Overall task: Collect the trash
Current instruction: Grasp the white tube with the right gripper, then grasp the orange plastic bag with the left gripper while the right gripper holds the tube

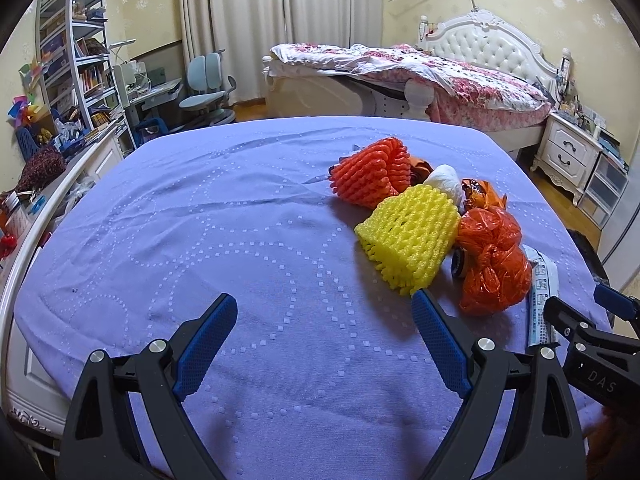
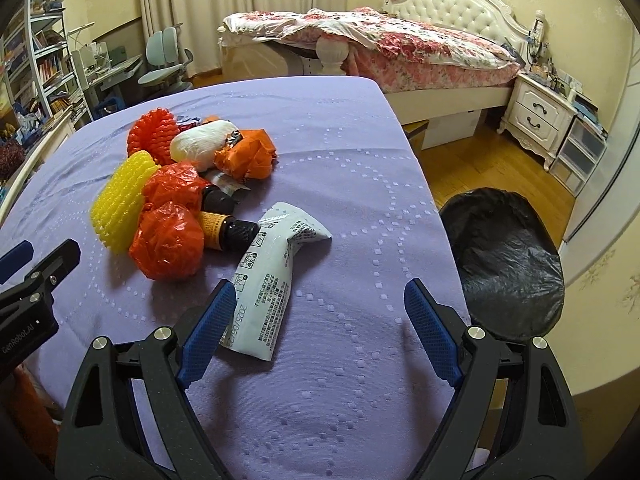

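Glossy crinkled orange plastic bags (image 2: 166,246) lie on matt quilted cloth (image 2: 320,400).

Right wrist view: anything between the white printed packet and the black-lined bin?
Nothing. Only bare purple cloth lies between the white printed packet and the table edge; the black-lined bin stands just past it. Right wrist view shows this.

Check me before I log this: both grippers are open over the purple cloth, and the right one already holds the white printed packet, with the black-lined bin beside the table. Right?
Not quite. The right gripper holds nothing: in the right wrist view the white printed packet lies on the purple cloth, unpinched between open jaws. The rest stands.
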Tool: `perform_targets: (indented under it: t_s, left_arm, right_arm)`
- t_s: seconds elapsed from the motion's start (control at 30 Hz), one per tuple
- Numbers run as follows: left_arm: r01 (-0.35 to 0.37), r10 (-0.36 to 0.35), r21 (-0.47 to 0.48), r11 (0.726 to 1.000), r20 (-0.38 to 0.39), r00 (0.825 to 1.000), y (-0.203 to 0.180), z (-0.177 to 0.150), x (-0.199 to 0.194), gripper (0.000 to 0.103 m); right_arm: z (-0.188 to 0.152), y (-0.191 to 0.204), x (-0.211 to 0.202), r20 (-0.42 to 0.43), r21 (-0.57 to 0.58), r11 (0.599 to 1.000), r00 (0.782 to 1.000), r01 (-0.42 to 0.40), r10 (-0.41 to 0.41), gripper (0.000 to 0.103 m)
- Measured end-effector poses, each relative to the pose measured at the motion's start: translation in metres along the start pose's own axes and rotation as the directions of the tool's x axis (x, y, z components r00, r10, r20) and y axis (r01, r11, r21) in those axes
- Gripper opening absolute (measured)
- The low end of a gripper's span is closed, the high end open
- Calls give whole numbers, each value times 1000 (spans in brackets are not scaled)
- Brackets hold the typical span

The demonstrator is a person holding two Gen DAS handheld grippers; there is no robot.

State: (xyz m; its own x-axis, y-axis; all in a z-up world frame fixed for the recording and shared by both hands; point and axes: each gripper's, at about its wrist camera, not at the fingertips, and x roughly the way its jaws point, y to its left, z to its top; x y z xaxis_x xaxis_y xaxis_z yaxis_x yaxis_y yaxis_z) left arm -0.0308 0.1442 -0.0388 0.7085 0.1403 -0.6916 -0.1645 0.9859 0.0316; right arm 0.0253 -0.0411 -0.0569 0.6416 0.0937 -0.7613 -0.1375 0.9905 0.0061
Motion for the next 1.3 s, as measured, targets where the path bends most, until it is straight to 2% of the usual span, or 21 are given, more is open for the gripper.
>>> perform_targets:
  t_s: [0.13,0.23,0.37,0.43,0.47,0.5,0.73,0.9,1.07,1.3]
  left_arm:
    - [-8,8,3,1000,0,1000,1,-1,0,89]
    - [-10,10,-4,1000,-4,1000,2,-1,1,89]
    - [-6,6,-5,1000,-5,1000,2,-2,1,89]
    - [3,-3,-5,1000,-7,1000,0,-2,1,89]
    - [13,-13,-3,1000,-7,1000,-3,-3,0,89]
    - [19,-19,-1,1000,-6,1000,-5,-3,0,89]
    - [69,-70,51,996,11,997,-32,-4,-8,88]
    - [101,-102,68,993,20,995,-52,0,-10,77]
    - [131,-131,67,989,-2,991,-70,3,-4,77]
    - [96,-95,110,989,-10,995,-94,7,8,77]
  right_arm:
    - [4,5,2,4,-9,999,999,-33,33,82]
    - [5,11,7,1,-41,999,1000,-31,31,71]
    - [-1,8,16,-41,-25,996,996,-86,85,47]
    - [-2,7,14,-36,-31,996,996,-82,81,38]
    - [-3,6,13,-33,-30,996,996,-90,89,28]
    - [-3,4,12,-33,-22,995,995,-99,99,24]
    - [-5,-12,6,-17,8,993,993,-114,114,23]
    - [-4,-25,0,6,20,993,994,-112,112,23]
    - [-3,-41,-4,29,40,993,994,-110,109,23]
    - [-4,-61,-3,43,82,988,991,-128,125,23]
